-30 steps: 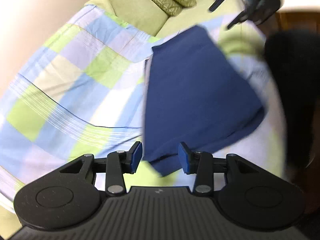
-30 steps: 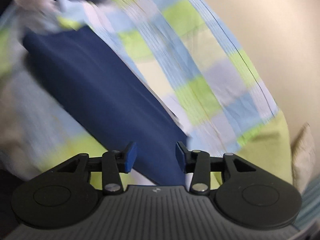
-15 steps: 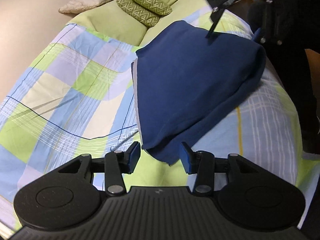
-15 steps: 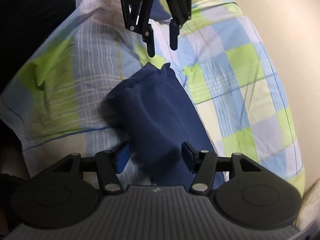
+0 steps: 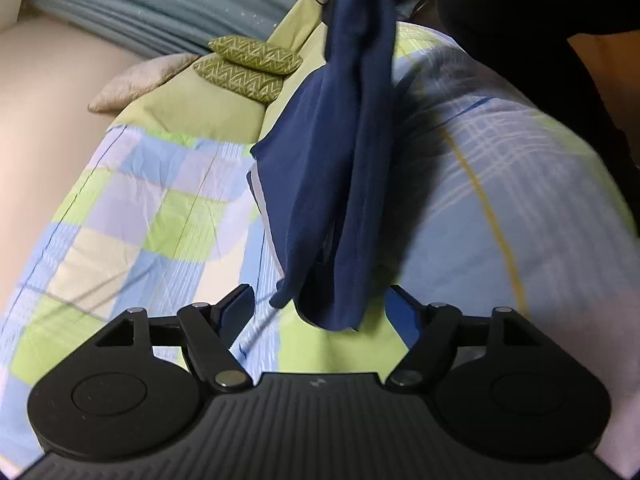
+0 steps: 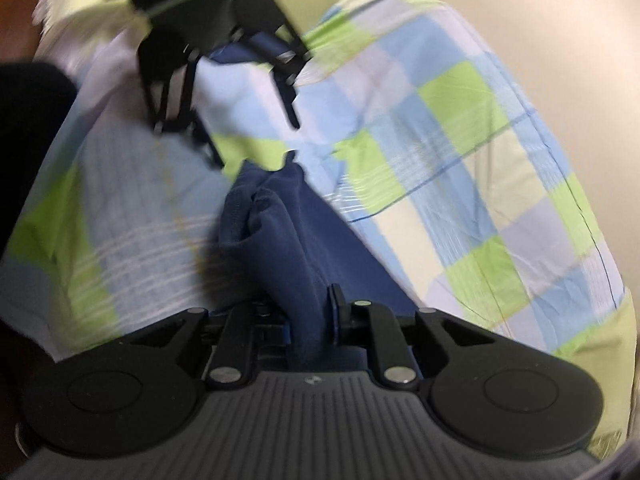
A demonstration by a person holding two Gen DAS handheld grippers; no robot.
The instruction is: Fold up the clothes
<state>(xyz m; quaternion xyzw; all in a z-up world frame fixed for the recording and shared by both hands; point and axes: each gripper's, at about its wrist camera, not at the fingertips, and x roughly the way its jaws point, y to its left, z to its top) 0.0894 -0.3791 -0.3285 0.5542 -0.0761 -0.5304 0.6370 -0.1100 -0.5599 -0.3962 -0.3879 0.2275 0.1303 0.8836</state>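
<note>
Garment: navy blue garment (image 5: 352, 168), soft knit cloth, bunched into a long drooping fold; a pale inner edge shows along its left side.
Place: on a bed with a checked cover (image 5: 160, 216) of green, blue and white; one end is lifted off the cover, the lower end trails on it toward the near edge of the bed, away from the two green pillows (image 5: 248, 66) at the head.
Right gripper: right gripper (image 6: 312, 320) has its jaws closing narrow on a gathered bunch of the navy cloth, which fills the gap between the pads.
Left gripper: left gripper (image 5: 324, 312) has its jaws opening wide; the hanging tip of the cloth lies between the fingers, but the pads do not press on it.
Handling: light and limp by the look of it; it will sag and swing from any single hold, and will not keep a crease unless laid flat.
Slip: a thick bunch may creep out of a narrow pinch; a single layer near a hem or corner should hold better.
Where to take hold: probably the free lower corner, so that both ends can be spread taut.
Fragility: none apparent.
</note>
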